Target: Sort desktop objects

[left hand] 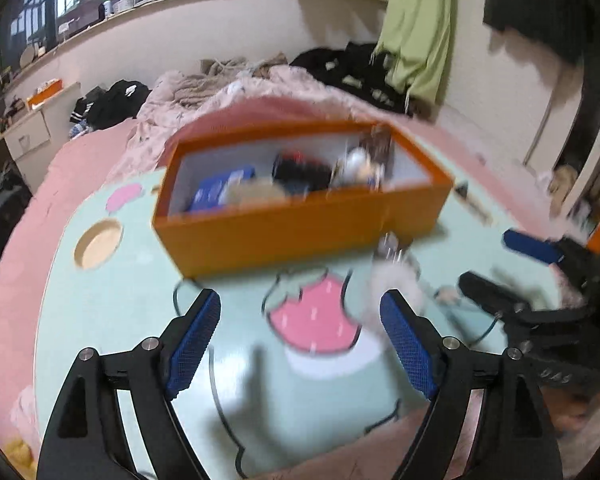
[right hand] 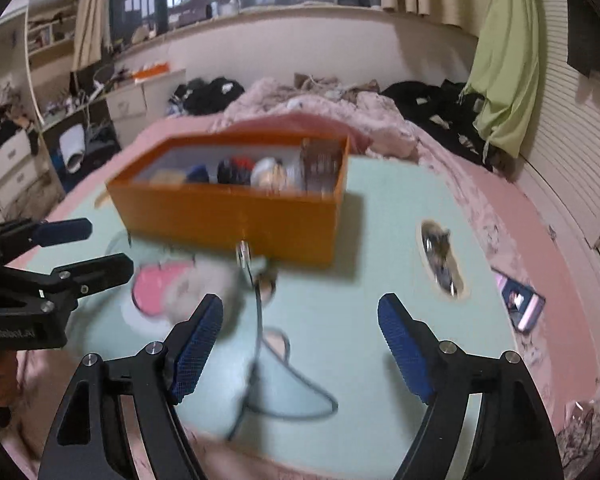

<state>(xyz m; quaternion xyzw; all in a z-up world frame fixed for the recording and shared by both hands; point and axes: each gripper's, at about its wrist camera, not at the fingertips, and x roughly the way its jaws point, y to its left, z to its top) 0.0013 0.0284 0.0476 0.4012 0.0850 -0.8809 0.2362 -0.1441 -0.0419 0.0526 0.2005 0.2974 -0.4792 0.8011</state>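
Observation:
An orange box stands on the mint table and holds several items, among them a blue one and a black one. It also shows in the right wrist view. A white fluffy keychain with a metal ring lies in front of the box; it also shows in the right wrist view. My left gripper is open and empty, just left of the keychain. My right gripper is open and empty above the table, to the right of the keychain. Both views are blurred.
A thin dark cord trails from the keychain across the table. A round cup hole with small items in it and a phone-like card sit at the table's right. A second round hole sits at the left. A pink bed with clothes lies behind.

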